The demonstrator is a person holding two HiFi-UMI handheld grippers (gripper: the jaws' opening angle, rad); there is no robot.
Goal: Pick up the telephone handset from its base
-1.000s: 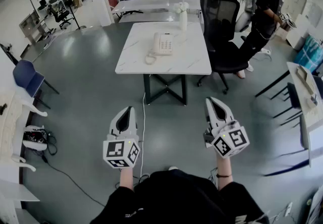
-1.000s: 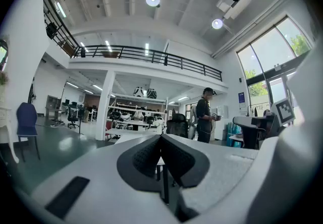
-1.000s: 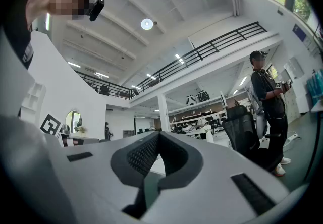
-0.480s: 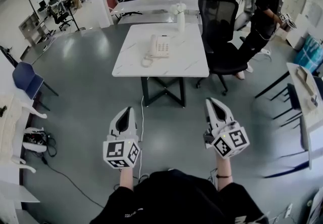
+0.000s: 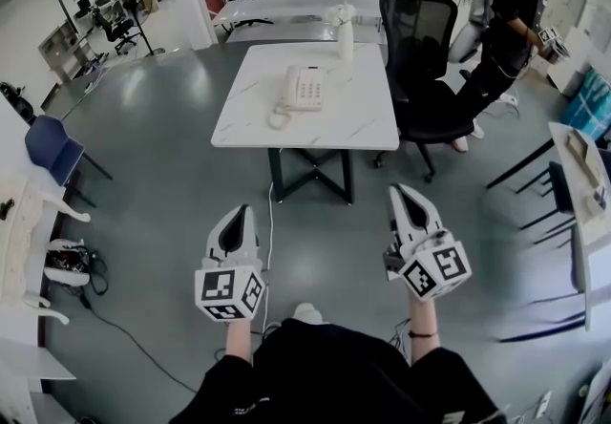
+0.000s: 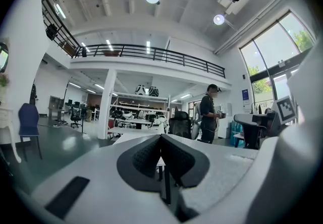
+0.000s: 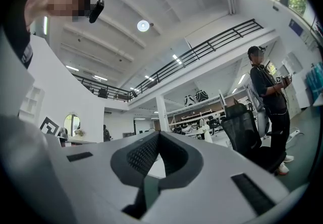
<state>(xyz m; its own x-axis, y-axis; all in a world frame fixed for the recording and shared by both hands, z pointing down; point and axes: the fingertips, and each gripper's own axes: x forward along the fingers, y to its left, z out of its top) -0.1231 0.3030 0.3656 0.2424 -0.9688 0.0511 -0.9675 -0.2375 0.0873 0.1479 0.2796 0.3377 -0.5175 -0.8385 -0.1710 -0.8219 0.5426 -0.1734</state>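
Observation:
A white desk telephone sits on a white table well ahead of me, its handset resting along the base's left side with a coiled cord trailing toward the table's near edge. My left gripper and right gripper are held low over the floor, far short of the table, both pointing forward. Both are shut with nothing between the jaws. In the left gripper view the jaw tips meet; in the right gripper view they meet too.
A black office chair stands at the table's right side. A person in dark clothes stands beyond it. A white vase is at the table's far edge. A cable runs across the grey floor. A blue chair stands left.
The table and telephone sit slightly lower and larger in the head view than a second ago. Both grippers keep the same pose and stay shut.

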